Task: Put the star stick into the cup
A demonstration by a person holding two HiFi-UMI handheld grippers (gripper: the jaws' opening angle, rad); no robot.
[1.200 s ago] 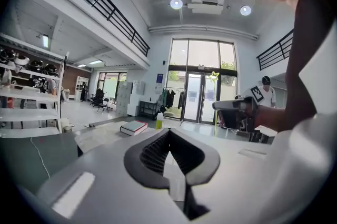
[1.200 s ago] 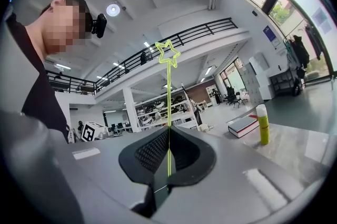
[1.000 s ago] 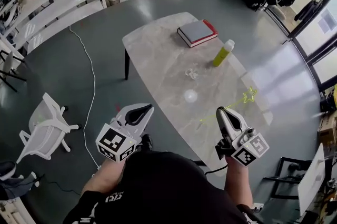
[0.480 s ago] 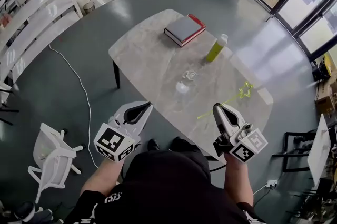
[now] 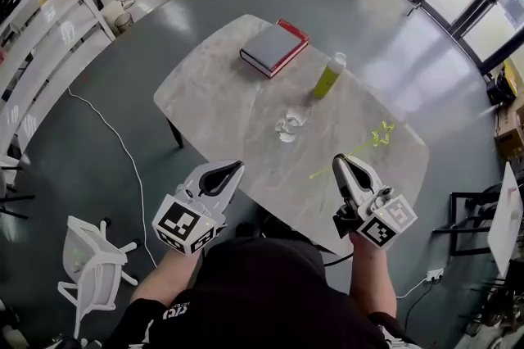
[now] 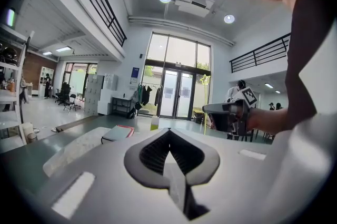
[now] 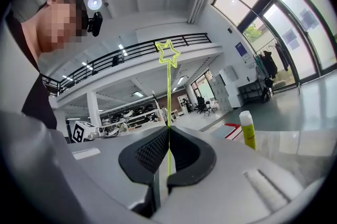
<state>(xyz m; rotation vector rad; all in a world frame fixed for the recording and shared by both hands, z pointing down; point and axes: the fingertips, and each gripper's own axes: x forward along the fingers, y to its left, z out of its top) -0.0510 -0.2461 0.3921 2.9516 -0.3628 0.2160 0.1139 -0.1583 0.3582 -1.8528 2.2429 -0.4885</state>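
The right gripper (image 5: 344, 165) pinches the thin yellow-green star-topped stick (image 5: 360, 149) by its tail between closed jaws, star leading, likely for lowering into the small clear glass cup (image 5: 287, 126) on the marble table (image 5: 217, 106); the left gripper (image 5: 232, 169), closed and empty, hangs aside

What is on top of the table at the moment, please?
A book, a bottle and a clear cup rest on the table. The right hand-held gripper, shut on the star stick, covers part of its near edge.
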